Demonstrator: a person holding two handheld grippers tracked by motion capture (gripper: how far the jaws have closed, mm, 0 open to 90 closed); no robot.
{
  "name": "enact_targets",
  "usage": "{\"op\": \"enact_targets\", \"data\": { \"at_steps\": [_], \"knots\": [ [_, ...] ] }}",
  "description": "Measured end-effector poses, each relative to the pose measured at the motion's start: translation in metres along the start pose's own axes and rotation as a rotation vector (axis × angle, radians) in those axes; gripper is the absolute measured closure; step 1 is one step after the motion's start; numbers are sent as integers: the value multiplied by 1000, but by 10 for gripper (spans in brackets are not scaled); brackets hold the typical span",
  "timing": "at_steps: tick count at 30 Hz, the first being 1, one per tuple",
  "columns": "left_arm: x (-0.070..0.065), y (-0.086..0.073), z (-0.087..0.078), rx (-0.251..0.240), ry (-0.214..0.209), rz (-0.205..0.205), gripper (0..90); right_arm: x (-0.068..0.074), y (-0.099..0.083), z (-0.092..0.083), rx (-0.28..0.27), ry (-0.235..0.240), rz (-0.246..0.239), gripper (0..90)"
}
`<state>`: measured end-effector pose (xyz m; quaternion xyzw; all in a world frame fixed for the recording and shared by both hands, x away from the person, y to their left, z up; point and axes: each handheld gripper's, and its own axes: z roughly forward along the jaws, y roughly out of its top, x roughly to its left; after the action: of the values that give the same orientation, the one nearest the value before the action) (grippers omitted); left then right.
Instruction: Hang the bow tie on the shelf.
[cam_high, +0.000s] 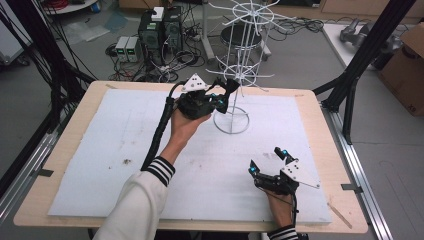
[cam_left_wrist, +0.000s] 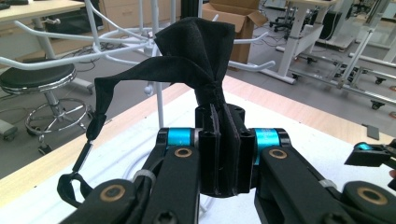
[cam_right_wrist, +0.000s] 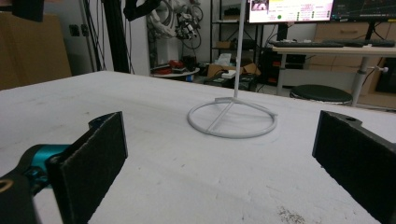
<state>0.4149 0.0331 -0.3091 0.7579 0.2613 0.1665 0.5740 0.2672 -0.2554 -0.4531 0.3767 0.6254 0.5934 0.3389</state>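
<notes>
A white wire rack (cam_high: 240, 65) with hooked arms stands on a ring base (cam_right_wrist: 232, 116) at the back middle of the white board. My left gripper (cam_high: 225, 95) is raised beside the rack's pole, shut on a black cloth mask (cam_left_wrist: 196, 56). The cloth bunches above the jaws, and its strap (cam_left_wrist: 93, 126) hangs down on the left, close to the rack's arms (cam_left_wrist: 70, 53). My right gripper (cam_high: 267, 161) rests low on the board's front right, open, with nothing between its pads (cam_right_wrist: 98, 154).
The white board (cam_high: 125, 150) lies on a wooden table (cam_high: 75, 120). A black stool (cam_left_wrist: 37, 79), computers and cables (cam_high: 160, 35) sit on the floor behind. A black frame post (cam_high: 360, 60) rises at the right.
</notes>
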Motion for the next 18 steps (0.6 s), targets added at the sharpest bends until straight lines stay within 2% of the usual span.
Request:
{"op": "enact_targets", "data": {
  "at_steps": [11,12,13,14,18],
  "knots": [
    [-3,-3,8,2,-22,-16,824,-1,0,-1,-4,1,3,22],
    [-3,-3,9,3,-39,-20,819,-1,0,-1,-4,0,4,22],
    [-2,-4,9,3,-68,-31,780,-1,0,-1,-4,2,6,22],
    [-1,-4,8,9,-86,-41,780,-1,0,0,-4,2,5,22],
    [-1,-7,4,0,-64,-44,545,-1,0,-1,-5,3,6,22]
  ]
}}
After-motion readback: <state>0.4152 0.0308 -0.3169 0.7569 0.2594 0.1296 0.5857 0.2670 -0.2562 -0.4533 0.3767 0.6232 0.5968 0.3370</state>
